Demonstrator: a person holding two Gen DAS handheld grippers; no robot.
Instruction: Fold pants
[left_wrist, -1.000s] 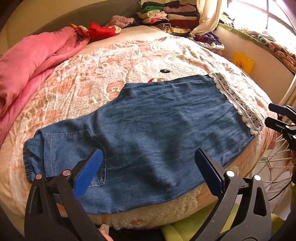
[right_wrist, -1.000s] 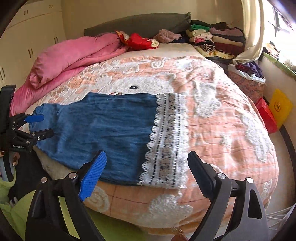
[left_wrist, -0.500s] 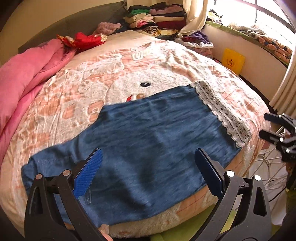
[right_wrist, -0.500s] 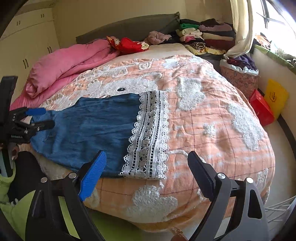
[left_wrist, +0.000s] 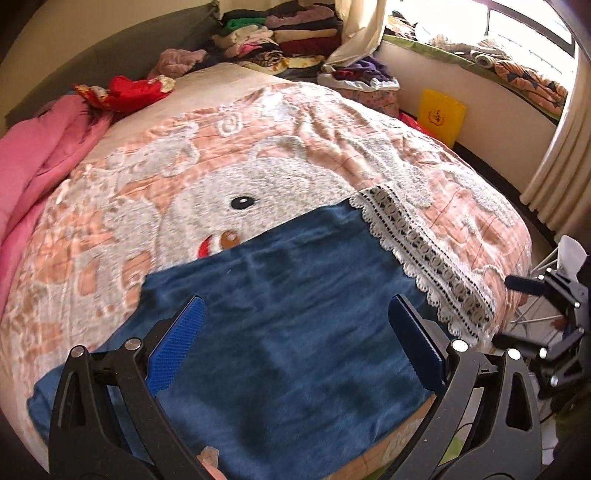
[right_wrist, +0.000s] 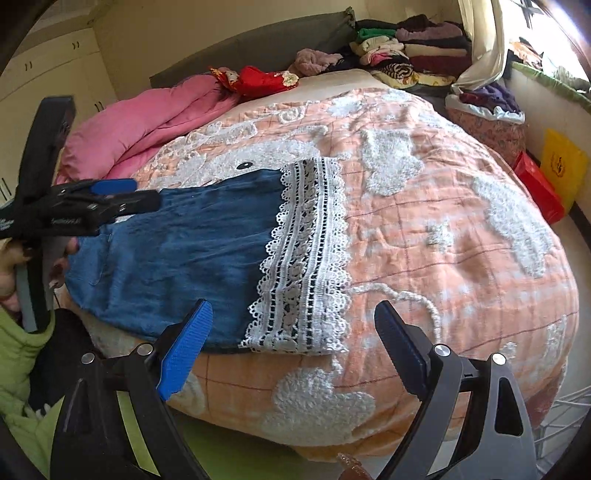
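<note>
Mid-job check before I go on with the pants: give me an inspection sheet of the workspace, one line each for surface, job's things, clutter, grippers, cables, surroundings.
Surface: bed with peach bedspread, white animal pattern.
Job's things: blue pants lying flat near the bed's front edge, white lace hem on one end.
Clutter: pink quilt, red garment, stack of folded clothes at the far end.
Grippers: left gripper open above the pants, holding nothing; right gripper open near the lace hem, holding nothing.
Cables: nothing seen.
Surroundings: yellow bag, curtain, window, cupboards.
</note>
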